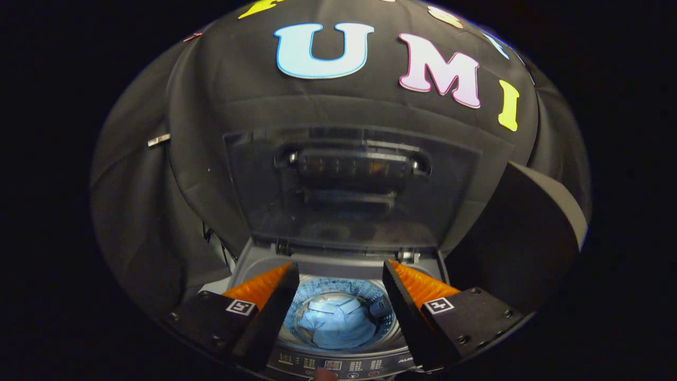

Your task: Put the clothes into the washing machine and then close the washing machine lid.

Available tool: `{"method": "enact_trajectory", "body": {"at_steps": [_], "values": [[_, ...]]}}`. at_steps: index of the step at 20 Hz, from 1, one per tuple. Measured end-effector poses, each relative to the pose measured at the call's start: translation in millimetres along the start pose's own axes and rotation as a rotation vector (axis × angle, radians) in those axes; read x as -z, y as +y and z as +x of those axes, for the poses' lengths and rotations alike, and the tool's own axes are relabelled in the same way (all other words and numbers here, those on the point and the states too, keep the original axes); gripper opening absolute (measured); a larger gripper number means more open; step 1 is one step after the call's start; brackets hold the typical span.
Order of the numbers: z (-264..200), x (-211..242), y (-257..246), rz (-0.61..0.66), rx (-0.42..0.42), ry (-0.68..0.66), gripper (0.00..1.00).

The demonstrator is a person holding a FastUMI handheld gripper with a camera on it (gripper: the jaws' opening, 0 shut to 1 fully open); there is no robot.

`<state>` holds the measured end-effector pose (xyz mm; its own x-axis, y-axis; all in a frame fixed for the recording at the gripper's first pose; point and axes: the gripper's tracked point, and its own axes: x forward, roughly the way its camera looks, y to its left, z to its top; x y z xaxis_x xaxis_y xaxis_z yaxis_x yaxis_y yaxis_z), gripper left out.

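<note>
A top-loading washing machine (248,264) stands below me with its dark see-through lid (349,185) raised upright against the booth wall. Down in the drum (338,288) lies a light blue shirt (338,323), folded loosely with its collar showing. My gripper (338,272) hangs above the drum opening, open, with nothing between its fingers. The shirt shows in the gap between the two fingers, well below them. The lid's handle bar (351,161) sits high on the raised lid, beyond the fingertips.
The machine's control panel (338,365) runs along the near rim, and a fingertip (323,374) of a person rests at its front edge. A dark grey panel (529,233) stands to the right of the machine. Black cloth hangs behind and on both sides.
</note>
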<state>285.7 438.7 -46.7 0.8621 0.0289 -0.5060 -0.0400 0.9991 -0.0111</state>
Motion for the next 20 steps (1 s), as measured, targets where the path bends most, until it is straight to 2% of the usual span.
{"method": "enact_trajectory", "body": {"at_steps": [8, 11, 15, 17, 20], "values": [[5.8, -105.1, -6.3, 0.03, 0.005, -0.087, 0.99], [18.2, -135.6, -11.3, 0.069, -0.012, -0.108, 0.99], [41.7, -176.0, -26.5, 0.077, 0.02, -0.134, 0.99], [61.1, -173.5, -33.6, 0.07, 0.046, -0.083, 0.99], [78.8, -152.5, -27.8, 0.034, 0.037, -0.005, 0.99]]}}
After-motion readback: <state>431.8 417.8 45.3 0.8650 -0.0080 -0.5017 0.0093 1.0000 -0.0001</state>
